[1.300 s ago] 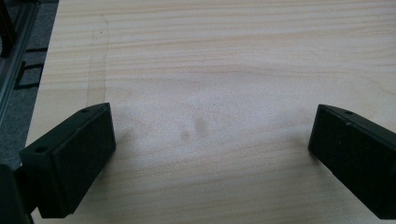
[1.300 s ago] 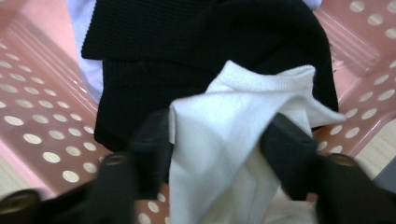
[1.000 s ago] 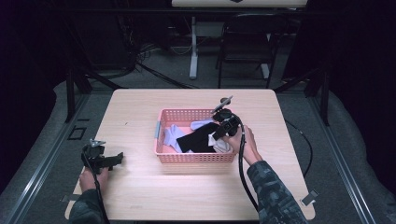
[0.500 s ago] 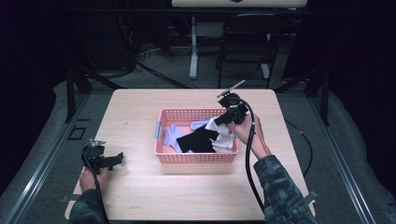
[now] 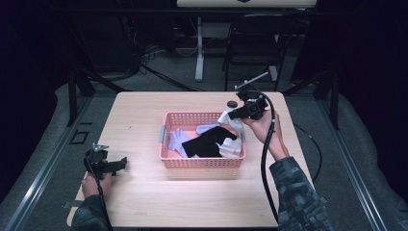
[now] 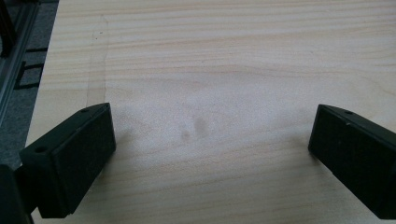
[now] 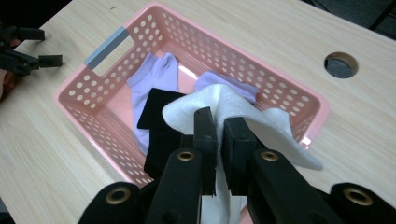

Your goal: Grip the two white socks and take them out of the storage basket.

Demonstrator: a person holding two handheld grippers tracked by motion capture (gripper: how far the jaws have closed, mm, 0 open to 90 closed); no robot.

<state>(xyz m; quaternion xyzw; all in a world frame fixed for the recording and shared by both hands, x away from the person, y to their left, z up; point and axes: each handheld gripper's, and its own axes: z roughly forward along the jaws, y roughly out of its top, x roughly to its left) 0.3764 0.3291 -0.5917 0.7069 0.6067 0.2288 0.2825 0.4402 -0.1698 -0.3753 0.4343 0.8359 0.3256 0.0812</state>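
A pink basket (image 5: 166, 144) (image 7: 93, 93) stands mid-table with socks in it: a black sock (image 5: 207, 143) (image 7: 161, 135) over lilac socks (image 5: 178, 142) (image 7: 154, 77). My right gripper (image 5: 231, 115) (image 7: 218, 122) hovers over the basket's far right corner, shut on a white sock (image 5: 225, 118) (image 7: 224, 105) that hangs from its jaws. My left gripper (image 5: 122, 162) (image 6: 210, 140) rests low on the bare tabletop near the front left edge, jaws wide open with nothing between them.
A round hole (image 5: 232, 104) (image 7: 341, 64) sits in the wooden table (image 5: 144, 202) behind the basket. More white fabric (image 5: 231, 147) lies in the basket's right end. A chair and cables stand beyond the far edge.
The right gripper has risen and moved toward the far right, lifting the white sock out from the pile. The left gripper has stayed put.
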